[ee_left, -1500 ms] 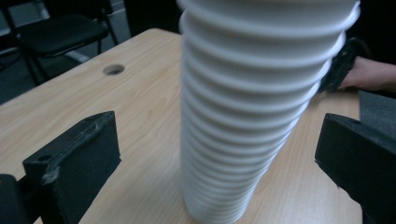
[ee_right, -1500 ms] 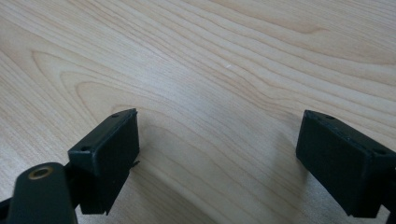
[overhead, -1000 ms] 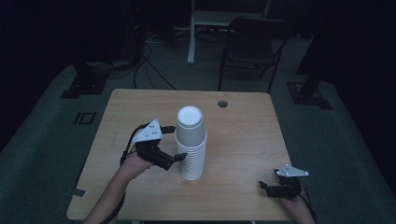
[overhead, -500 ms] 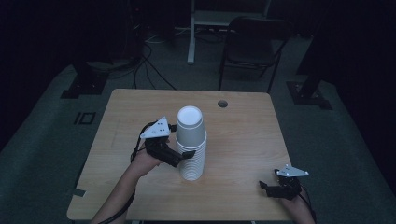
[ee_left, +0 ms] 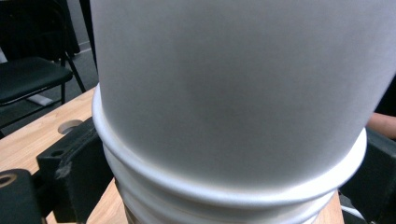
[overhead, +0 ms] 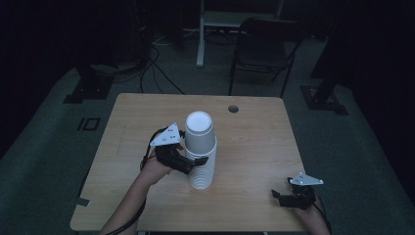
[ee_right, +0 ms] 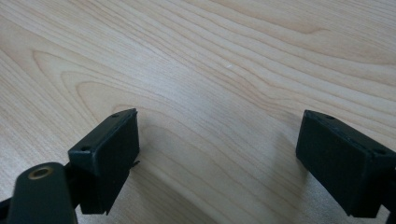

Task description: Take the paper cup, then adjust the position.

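I'm closing my left fingers [overhead: 195, 164] around the top cup [overhead: 199, 134] of the stack [overhead: 201, 171] standing mid-desk [overhead: 254, 147]; not lifted off yet. Right fingers [overhead: 280, 196] resting open, empty, near right corner.

- We hold our left gripper [overhead: 193, 164] against the cup stack [overhead: 199, 152] near the desk's [overhead: 132, 112] middle.
- Our right gripper [overhead: 285, 197] rests near the desk's front right corner, well apart from the stack.
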A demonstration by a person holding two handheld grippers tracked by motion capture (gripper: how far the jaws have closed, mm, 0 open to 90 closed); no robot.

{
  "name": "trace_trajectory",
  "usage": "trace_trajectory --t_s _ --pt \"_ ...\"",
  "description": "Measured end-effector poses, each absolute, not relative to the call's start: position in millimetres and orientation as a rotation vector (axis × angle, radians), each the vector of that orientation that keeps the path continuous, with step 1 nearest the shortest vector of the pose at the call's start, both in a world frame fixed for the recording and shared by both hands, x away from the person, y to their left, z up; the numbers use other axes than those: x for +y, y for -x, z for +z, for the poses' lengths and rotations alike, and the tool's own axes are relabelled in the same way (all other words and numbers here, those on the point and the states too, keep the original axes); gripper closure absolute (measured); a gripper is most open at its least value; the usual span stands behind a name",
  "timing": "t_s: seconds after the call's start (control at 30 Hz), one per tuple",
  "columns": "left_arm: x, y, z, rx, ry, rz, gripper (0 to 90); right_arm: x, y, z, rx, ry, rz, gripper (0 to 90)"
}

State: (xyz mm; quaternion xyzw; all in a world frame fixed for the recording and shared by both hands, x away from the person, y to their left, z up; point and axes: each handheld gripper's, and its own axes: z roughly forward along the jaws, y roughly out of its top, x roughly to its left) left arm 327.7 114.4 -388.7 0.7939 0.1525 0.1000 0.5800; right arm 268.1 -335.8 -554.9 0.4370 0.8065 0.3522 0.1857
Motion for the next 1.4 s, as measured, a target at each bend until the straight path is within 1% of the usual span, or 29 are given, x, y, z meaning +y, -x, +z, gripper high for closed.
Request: trace_trajectory --t_s 0.43,0.5,0.8,0.97,1.03,1.4 --pt "115 -326 -391 0.362 -1.839 0.242 5.3 -335 -268 -554 2.265 -1.246 0.983 12.5" --pt "115 -326 -390 0.364 -1.840 0.240 5.3 -334 -269 -554 2.266 -1.255 0.969 11.4" --pt "115 -327 -389 0.358 -1.849 0.235 5.3 -333 -268 -543 2.280 -1.297 1.024 11.2" --pt "115 -328 -390 0.351 -1.849 0.230 5.4 -331 -270 -520 2.251 -1.272 1.110 11.6" --pt "115 -328 -390 0.349 -1.849 0.229 5.4 -330 -270 -516 2.252 -1.263 1.123 11.6" --pt "116 -329 -390 0.334 -1.846 0.214 5.8 -312 -272 -474 2.205 -1.138 1.275 12.4"
